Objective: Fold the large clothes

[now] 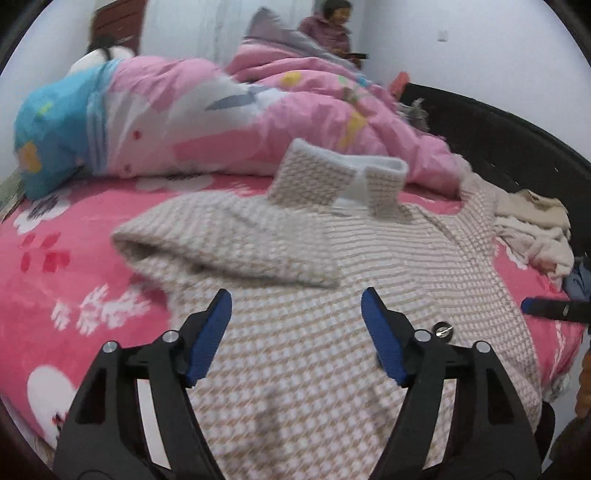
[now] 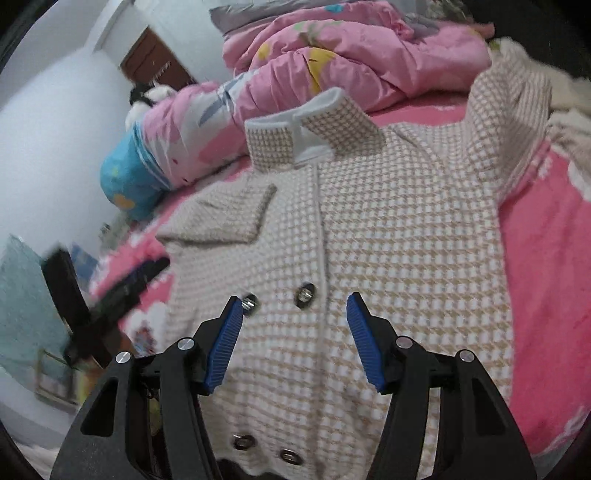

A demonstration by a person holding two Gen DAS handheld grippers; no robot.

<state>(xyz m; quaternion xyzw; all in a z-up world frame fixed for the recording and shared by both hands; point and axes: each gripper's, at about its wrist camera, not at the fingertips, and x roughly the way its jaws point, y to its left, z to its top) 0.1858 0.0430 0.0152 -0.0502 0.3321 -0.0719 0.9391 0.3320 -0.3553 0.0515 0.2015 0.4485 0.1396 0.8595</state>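
A beige-and-white houndstooth coat (image 1: 306,332) lies flat on the pink bed, collar (image 1: 332,181) standing up at the far end. Its left sleeve (image 1: 229,243) is folded across the chest. In the right wrist view the coat (image 2: 399,243) shows dark buttons (image 2: 303,294) down the front, and its right sleeve (image 2: 513,122) stretches out to the far right. My left gripper (image 1: 295,299) is open and empty above the coat's lower body. My right gripper (image 2: 293,306) is open and empty above the buttons; its tip shows at the right edge of the left wrist view (image 1: 554,308).
A pink floral quilt (image 1: 229,110) is heaped at the bed's far side, with a blue pillow (image 1: 51,136) at the left. Cream clothes (image 1: 535,229) lie by the black bed frame (image 1: 517,147). A person (image 1: 328,29) sits behind the quilt. The pink sheet (image 1: 66,295) surrounds the coat.
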